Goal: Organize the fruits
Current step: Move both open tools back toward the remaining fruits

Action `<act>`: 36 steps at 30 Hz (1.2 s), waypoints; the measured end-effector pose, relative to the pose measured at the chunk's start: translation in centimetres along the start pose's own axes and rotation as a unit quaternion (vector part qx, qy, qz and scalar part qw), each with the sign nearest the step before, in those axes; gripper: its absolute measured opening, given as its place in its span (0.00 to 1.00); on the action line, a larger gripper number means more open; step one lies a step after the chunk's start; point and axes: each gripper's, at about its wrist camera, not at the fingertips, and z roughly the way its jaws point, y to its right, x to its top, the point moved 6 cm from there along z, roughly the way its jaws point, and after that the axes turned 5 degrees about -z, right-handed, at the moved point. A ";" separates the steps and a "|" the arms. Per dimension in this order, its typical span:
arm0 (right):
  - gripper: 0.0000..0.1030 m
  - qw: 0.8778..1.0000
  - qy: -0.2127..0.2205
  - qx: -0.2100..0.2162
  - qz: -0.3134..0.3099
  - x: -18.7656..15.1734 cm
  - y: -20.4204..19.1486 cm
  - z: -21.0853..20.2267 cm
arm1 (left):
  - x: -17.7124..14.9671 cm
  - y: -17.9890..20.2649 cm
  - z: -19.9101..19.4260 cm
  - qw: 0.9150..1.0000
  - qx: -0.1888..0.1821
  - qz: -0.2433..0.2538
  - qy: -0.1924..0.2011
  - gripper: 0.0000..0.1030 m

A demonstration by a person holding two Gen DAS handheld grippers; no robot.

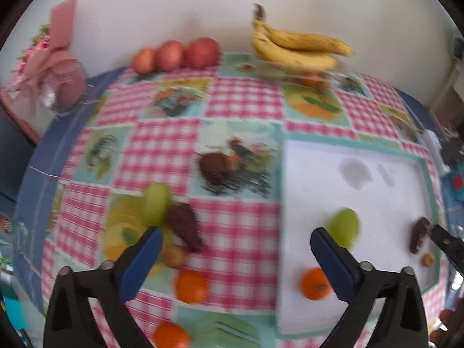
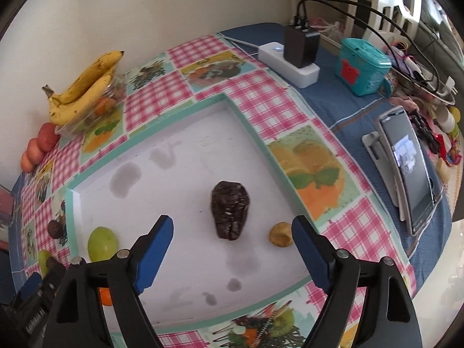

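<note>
A: We see a table under a pink-checked cloth (image 1: pixel 240 98) printed with fruit pictures, pushed against a plain pale wall (image 1: pixel 174 3). On the right of it lies a shallow white tray (image 2: pixel 179 133) with a mint-green rim.

B: Our left gripper (image 1: pixel 236 256) stands wide apart over the cloth beside the tray's left edge, nothing between its blue pads. Our right gripper (image 2: pixel 232 243) is also spread, empty, above the tray.

A: In the tray we count a dark wrinkled fruit (image 2: pixel 230 213) near the middle, a small tan fruit (image 2: pixel 280 234) to its right, a green fruit (image 2: pixel 102 243) at the near left and an orange one (image 1: pixel 315 284) nearer still.

B: On the cloth left of the tray we find another green fruit (image 1: pixel 156 203) touching a dark one (image 1: pixel 185 227), two more orange fruits (image 1: pixel 192 286) nearer us, and a brownish one too blurred to name.

A: At the far edge by the wall, three red apples (image 1: pixel 174 55) sit in a row, with bananas (image 1: pixel 293 47) atop a clear container to their right.

B: Far right, on blue fabric, we see a white power strip (image 2: pixel 290 61) with a black charger, a teal box (image 2: pixel 362 66) and a propped phone (image 2: pixel 409 171).
</note>
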 end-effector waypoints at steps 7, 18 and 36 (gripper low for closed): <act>0.90 1.000 0.013 0.016 -0.015 0.1 -1.8 -0.6 | 1.4 -5.0 0.4 0.999 0.035 -0.040 0.012 1.00; 0.90 0.997 0.013 0.045 -0.061 -0.6 -7.3 -0.9 | 2.2 -13.2 -0.1 0.990 0.067 -0.125 0.020 1.00; 0.90 0.974 0.021 0.133 -0.181 -3.5 -21.4 -1.9 | 2.7 -21.6 -2.6 0.972 0.070 -0.217 0.054 1.00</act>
